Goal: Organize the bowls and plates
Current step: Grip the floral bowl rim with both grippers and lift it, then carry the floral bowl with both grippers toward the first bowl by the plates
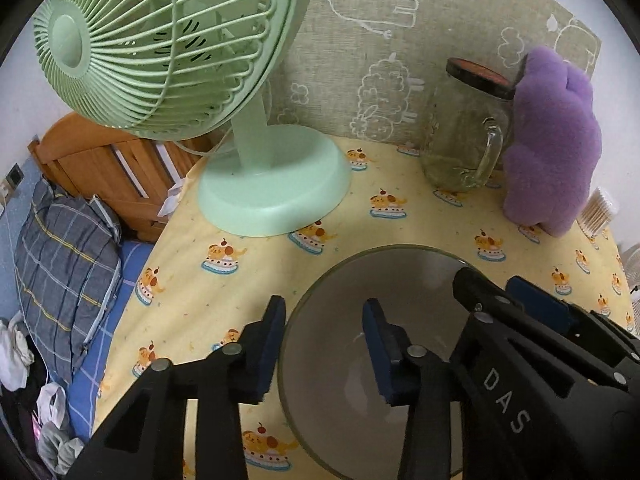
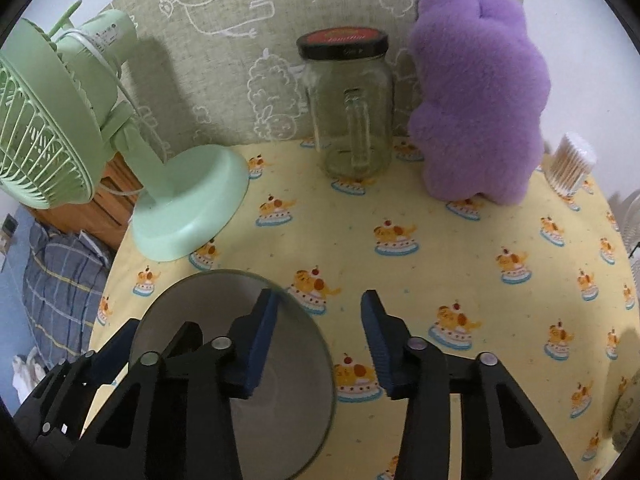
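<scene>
A grey glass bowl (image 1: 340,344) sits on the yellow patterned tablecloth (image 1: 240,280), near the front. My left gripper (image 1: 324,344) is open and straddles the bowl's left rim, one finger outside and one inside. My right gripper (image 2: 320,336) is open and straddles the same bowl's (image 2: 192,312) right rim; it also shows in the left wrist view (image 1: 504,300) over the bowl's right edge. Neither pair of fingers visibly presses the rim.
A green desk fan (image 1: 160,48) stands at the back left, its base (image 1: 276,184) on the cloth. A lidded glass jar mug (image 2: 348,108), a purple plush toy (image 2: 476,88) and a cotton swab tub (image 2: 572,168) stand along the back. A bed with a plaid pillow (image 1: 60,256) lies left of the table.
</scene>
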The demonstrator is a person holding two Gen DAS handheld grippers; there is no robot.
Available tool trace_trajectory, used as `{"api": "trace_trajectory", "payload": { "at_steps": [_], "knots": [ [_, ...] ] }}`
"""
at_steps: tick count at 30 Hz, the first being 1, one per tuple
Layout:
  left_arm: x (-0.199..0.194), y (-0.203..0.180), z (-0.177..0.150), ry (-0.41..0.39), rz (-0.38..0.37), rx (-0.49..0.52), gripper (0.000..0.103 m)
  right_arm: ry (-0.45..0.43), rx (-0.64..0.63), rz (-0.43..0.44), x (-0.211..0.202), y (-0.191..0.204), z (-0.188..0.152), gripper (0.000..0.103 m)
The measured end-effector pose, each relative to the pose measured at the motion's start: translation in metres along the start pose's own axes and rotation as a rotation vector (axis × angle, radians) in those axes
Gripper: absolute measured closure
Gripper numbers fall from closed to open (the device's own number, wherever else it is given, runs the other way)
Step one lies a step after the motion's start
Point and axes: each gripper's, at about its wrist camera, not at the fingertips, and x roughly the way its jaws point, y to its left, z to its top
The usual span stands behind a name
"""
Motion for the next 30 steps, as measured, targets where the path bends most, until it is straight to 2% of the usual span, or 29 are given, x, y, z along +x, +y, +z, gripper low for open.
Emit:
{"api": "trace_trajectory", "payload": {
  "at_steps": [3, 16, 21, 30],
  "knots": [
    [0.002, 0.003, 0.001, 0.007, 0.002, -0.003, 0.074, 0.009, 0.0, 0.022, 0.003, 0.003, 0.001, 0.072],
    [0.001, 0.001, -0.001, 0.049, 0.011, -0.007, 0.076, 0.017, -0.001, 0.035, -0.005, 0.002, 0.0, 0.075],
    [-0.005, 0.002, -0.01, 0.069, -0.001, -0.032, 0.076, 0.018, -0.015, 0.026, -0.013, 0.001, -0.007, 0.075],
    [-0.029, -0.005, -0.029, 0.087, -0.03, -0.017, 0.076, 0.036, -0.007, -0.002, -0.038, -0.005, -0.027, 0.075]
  ]
}}
